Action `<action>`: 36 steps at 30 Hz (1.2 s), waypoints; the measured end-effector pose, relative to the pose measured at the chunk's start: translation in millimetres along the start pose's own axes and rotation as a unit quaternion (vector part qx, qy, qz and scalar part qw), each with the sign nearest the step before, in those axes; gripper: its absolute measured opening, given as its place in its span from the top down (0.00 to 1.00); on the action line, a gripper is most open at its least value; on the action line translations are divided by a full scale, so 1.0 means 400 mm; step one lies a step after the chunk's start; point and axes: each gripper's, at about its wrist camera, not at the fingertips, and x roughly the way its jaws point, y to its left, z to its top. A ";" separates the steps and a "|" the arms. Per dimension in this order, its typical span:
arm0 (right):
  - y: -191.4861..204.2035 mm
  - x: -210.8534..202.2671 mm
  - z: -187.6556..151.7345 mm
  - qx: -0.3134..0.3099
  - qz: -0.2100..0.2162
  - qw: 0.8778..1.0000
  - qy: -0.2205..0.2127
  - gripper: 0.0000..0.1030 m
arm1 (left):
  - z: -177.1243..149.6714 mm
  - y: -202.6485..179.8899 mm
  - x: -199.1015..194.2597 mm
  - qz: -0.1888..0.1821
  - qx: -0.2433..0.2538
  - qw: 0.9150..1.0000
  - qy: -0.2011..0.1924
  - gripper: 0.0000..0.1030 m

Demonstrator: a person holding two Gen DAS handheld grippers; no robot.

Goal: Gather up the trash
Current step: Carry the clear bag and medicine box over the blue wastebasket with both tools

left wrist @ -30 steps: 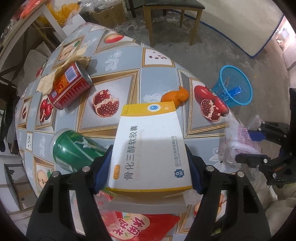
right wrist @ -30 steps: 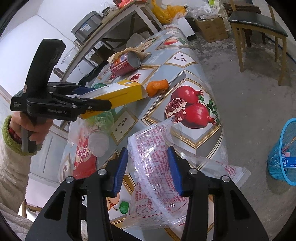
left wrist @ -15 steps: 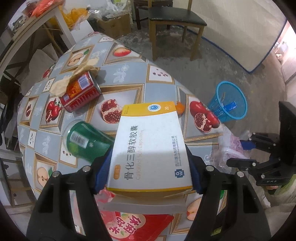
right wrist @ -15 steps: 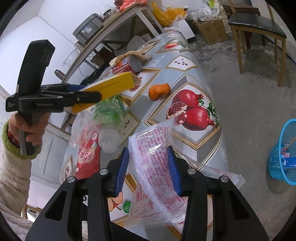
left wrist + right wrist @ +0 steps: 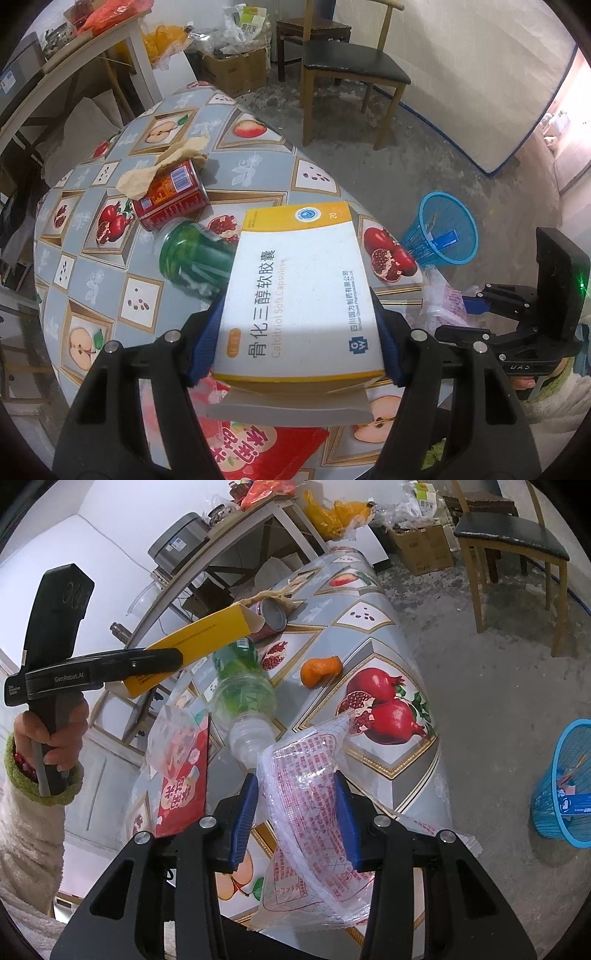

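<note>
My left gripper [image 5: 297, 308] is shut on a white and yellow medicine box [image 5: 295, 273], held in the air above the fruit-patterned table [image 5: 258, 162]. The right wrist view shows the same box [image 5: 207, 631] tilted up from a hand-held gripper [image 5: 162, 657]. My right gripper [image 5: 295, 779] is shut on a clear plastic bag with red print [image 5: 306, 834] at the table's near edge. On the table lie a red can [image 5: 170, 195], a green plastic bottle [image 5: 243, 686], an orange peel [image 5: 319, 670], crumpled brown paper [image 5: 166, 166] and a red packet [image 5: 181, 775].
A blue mesh basket [image 5: 447, 232] stands on the concrete floor beyond the table and holds some scraps. A wooden chair with a dark seat [image 5: 351, 70] is further back. Cardboard boxes and bags crowd the far wall, beside a white shelf table [image 5: 258, 520].
My left gripper has risen with the medicine box, so the table looks smaller and the green bottle shows more. The right gripper stays on the plastic bag.
</note>
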 end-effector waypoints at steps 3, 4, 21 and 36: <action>0.004 -0.009 0.001 -0.002 -0.002 1.000 -0.003 0.61 | -0.003 0.000 -0.014 -0.008 -0.006 1.000 -0.006 0.35; 0.005 -0.011 0.001 -0.002 -0.002 1.000 -0.004 0.61 | -0.005 0.000 -0.018 -0.010 -0.007 1.000 -0.007 0.35; 0.013 -0.105 -0.012 0.004 0.002 0.999 -0.040 0.62 | -0.042 -0.057 -0.112 -0.038 -0.011 0.998 -0.041 0.35; -0.268 -0.413 -0.069 0.133 -0.056 0.977 -0.158 0.62 | 0.061 -0.354 -0.009 -0.137 0.044 0.989 -0.032 0.35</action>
